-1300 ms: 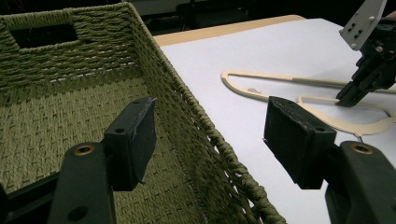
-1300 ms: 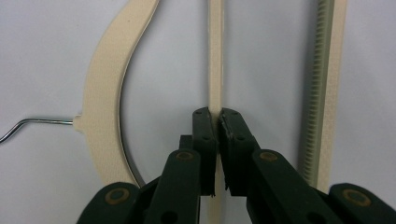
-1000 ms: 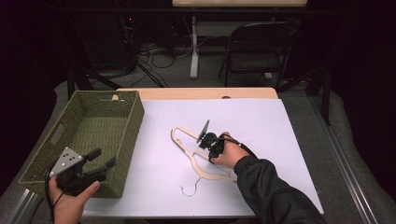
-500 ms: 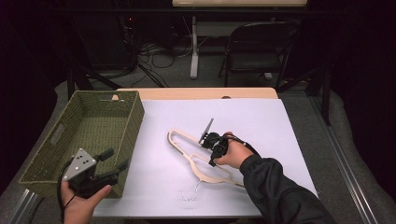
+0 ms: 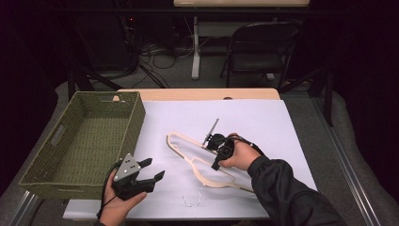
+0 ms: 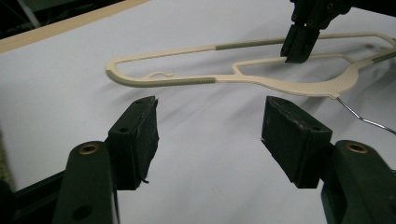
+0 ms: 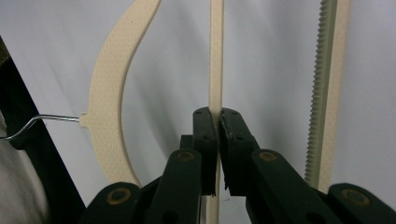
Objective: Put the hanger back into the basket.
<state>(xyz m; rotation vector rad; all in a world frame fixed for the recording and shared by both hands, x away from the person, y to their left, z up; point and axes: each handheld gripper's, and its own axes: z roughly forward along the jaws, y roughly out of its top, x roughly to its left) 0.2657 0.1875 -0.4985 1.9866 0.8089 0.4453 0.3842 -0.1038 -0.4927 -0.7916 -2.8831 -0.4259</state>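
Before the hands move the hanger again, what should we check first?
1. Right gripper pinching the hanger: ok, jaws shut on its thin inner bar.
2. Left gripper ready to grab: ok, jaws open with nothing between them.
3. Left gripper close enough to the hanger: not ok, the hanger lies beyond its jaws.
4. Wire hook free: ok, it lies on the white sheet.
5. Basket has room: ok, looks empty.
6. Grip strong enough to lift: cannot tell.

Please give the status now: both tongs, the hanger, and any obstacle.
Right tongs shut on hanger. Left tongs open, short of it. Basket beside, not blocking.
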